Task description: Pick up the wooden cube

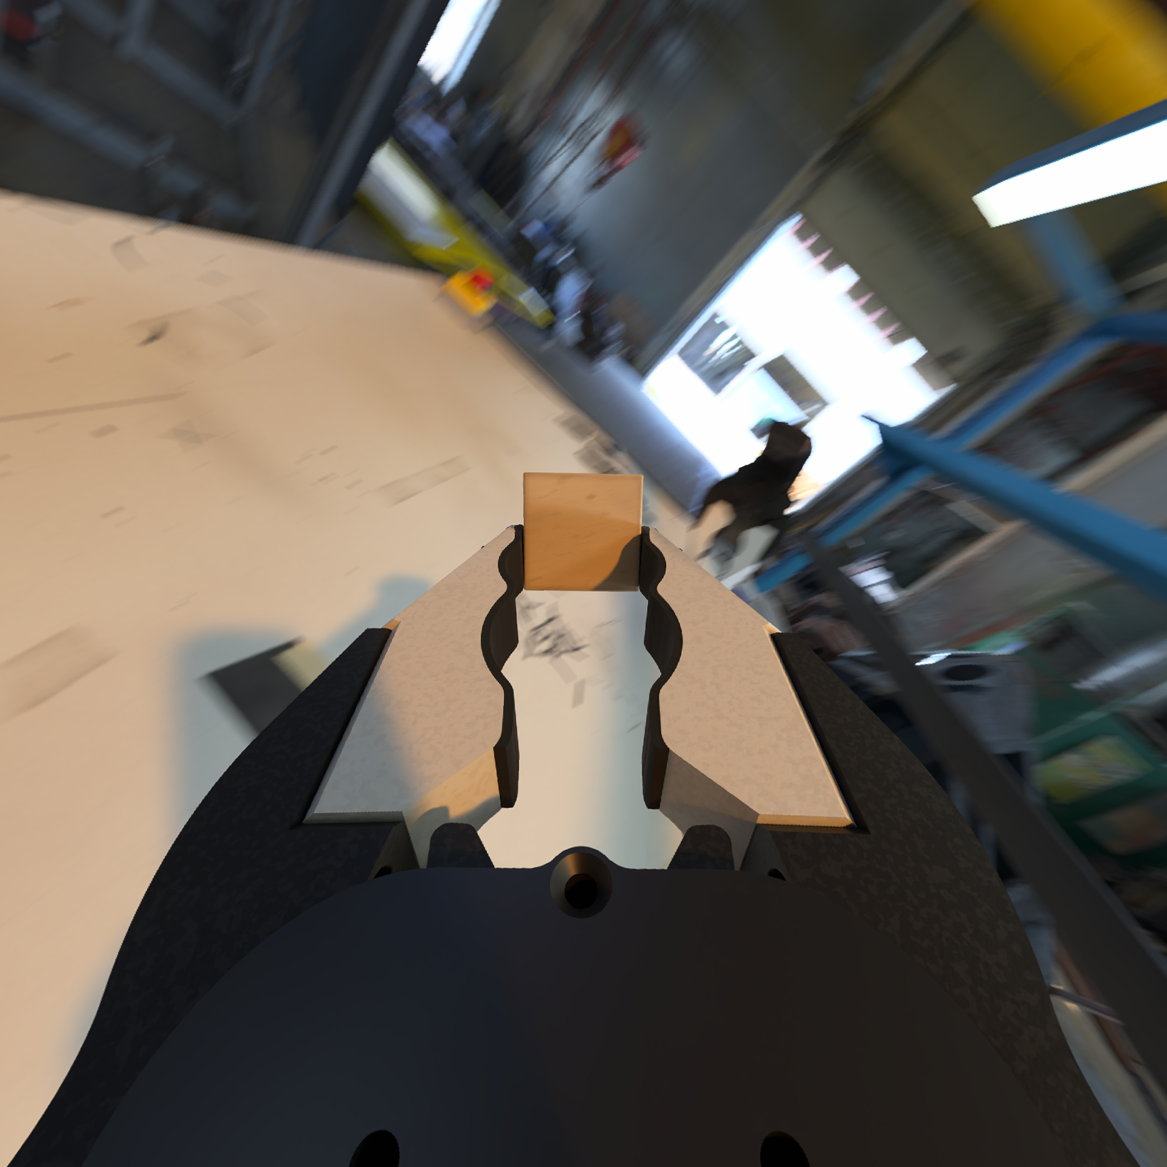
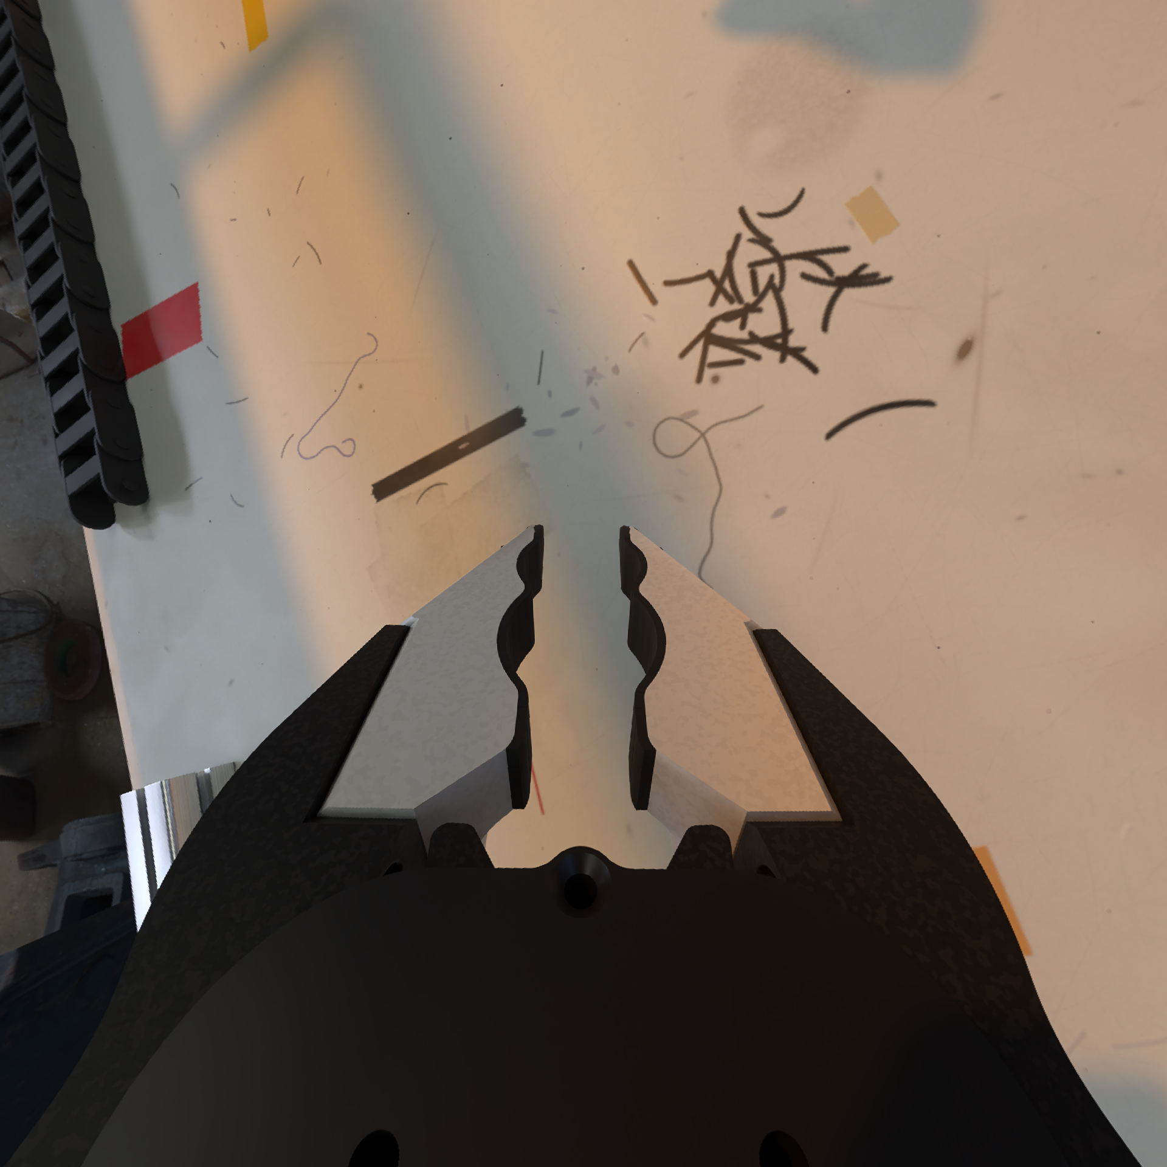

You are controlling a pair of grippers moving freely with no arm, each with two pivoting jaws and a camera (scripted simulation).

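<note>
The wooden cube (image 1: 582, 530) is a small light-brown block. My left gripper (image 1: 582, 544) is shut on the wooden cube, with both fingertips pressed against its sides, and holds it tilted above the pale tabletop (image 1: 189, 442). The cube's far half sticks out past the fingertips. My right gripper (image 2: 581, 537) is open with a narrow gap and empty, pointing down at the tabletop (image 2: 947, 568). The cube does not show in the right wrist view.
A black cable chain (image 2: 69, 303) lies along the table's left edge beside a red tape patch (image 2: 161, 328). Black scribbles (image 2: 764, 297) and a black strip (image 2: 448, 451) mark the surface. Beyond the table's far edge (image 1: 379, 265) is a blurred workshop with blue beams (image 1: 1023, 486).
</note>
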